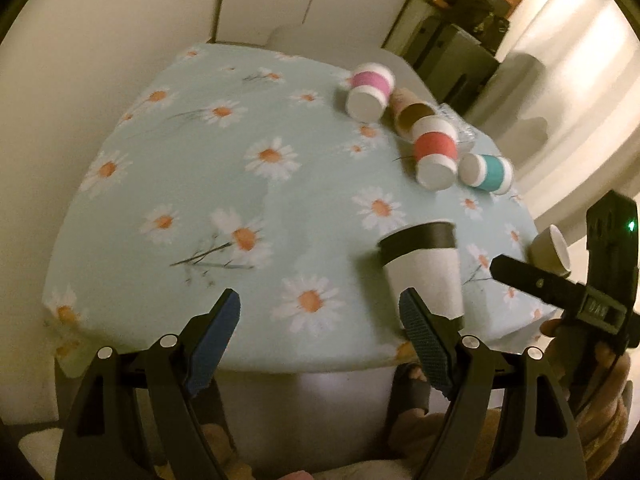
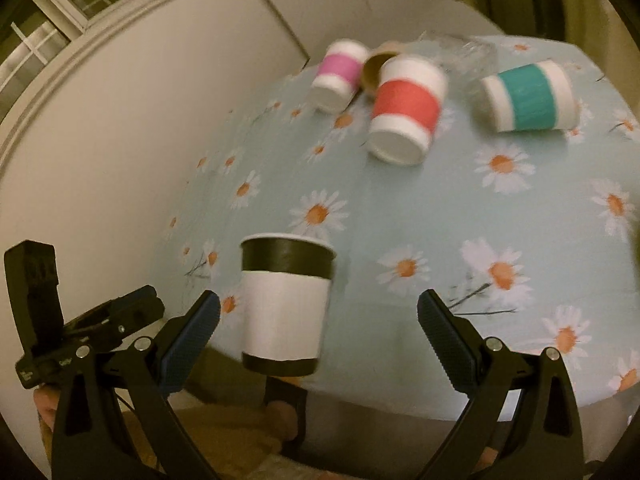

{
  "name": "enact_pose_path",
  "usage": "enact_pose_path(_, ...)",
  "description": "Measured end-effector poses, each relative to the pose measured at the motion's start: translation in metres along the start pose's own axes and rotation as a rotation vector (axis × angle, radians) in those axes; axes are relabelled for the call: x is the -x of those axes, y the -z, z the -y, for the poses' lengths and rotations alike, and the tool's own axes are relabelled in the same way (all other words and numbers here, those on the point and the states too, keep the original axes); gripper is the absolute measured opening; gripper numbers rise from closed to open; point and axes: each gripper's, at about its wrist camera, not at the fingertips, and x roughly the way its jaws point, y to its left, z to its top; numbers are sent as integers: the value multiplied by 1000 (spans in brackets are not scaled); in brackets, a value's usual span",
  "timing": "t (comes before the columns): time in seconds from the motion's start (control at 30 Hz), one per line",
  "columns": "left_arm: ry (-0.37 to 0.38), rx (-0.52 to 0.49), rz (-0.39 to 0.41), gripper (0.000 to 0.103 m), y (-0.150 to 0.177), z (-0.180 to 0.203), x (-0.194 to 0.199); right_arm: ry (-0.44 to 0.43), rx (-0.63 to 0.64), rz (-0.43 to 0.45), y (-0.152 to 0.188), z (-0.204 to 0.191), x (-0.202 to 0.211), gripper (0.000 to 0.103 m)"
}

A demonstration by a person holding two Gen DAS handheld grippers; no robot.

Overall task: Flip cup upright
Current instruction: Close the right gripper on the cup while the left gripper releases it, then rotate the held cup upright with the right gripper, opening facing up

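The tablecloth [image 1: 240, 184] is pale blue with white daisies that have orange centres. The near cup [image 2: 285, 304] is white with black bands at the top and the bottom. Further back lie white cups with one coloured band each: pink [image 2: 338, 74], red [image 2: 406, 108] and teal [image 2: 528, 96] (a plain brown cup [image 1: 412, 114] lies among them). The finger pads [image 2: 448, 344] are dark blue.

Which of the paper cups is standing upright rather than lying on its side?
The white paper cup with black bands, near the table's front edge. The pink, red and teal banded cups lie tipped over.
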Motion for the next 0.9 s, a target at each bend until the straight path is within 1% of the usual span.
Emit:
enact_pose_path(0.03, -11, 4, -4, 80, 0, -3, 0, 3, -11, -14, -2, -1, -3, 98)
enact_pose_path(0.07, -23, 9, -11, 80, 0, -6, -1, -19, -18, -40, -5, -4, -9, 98)
enact_pose_path(0.13, -42, 12, -24, 80, -1, -12, -5, -33, -3, -71, -10, -11, -17, 98)
enact_pose_path(0.2, -51, 10, -42, 80, -2, -16, -8, -11, 13, -102, -16, -18, -25, 98)
enact_pose_path(0.3, -67, -9, -65, 80, -2, -18, -13, 57, 16, -163, -22, -26, -40, 98)
enact_pose_path(0.33, -75, -16, -69, 80, -2, -19, -14, 59, 26, -175, -22, -29, -43, 98)
enact_pose_path(0.4, -108, -43, -81, 80, 0, -18, -17, 65, 34, -200, -22, -35, -49, 98)
enact_pose_path(0.47, -160, -73, -88, 80, 1, -18, -19, 77, 47, -215, -24, -40, -55, 98)
enact_pose_path(0.53, -188, -79, -84, 80, 0, -21, -19, 101, 64, -227, -26, -45, -64, 97)
enact_pose_path(0.6, -189, -69, -81, 80, -1, -25, -18, 125, 74, -238, -26, -48, -68, 89)
enact_pose_path(0.63, -185, -64, -79, 80, -2, -26, -18, 136, 78, -241, -27, -46, -70, 88)
enact_pose_path(0.7, -187, -60, -75, 80, -4, -29, -17, 160, 84, -249, -28, -46, -74, 80)
enact_pose_path(0.8, -186, -58, -77, 80, -4, -31, -16, 176, 86, -265, -28, -41, -79, 72)
enact_pose_path(0.9, -179, -54, -73, 80, -5, -32, -14, 180, 100, -272, -28, -43, -84, 69)
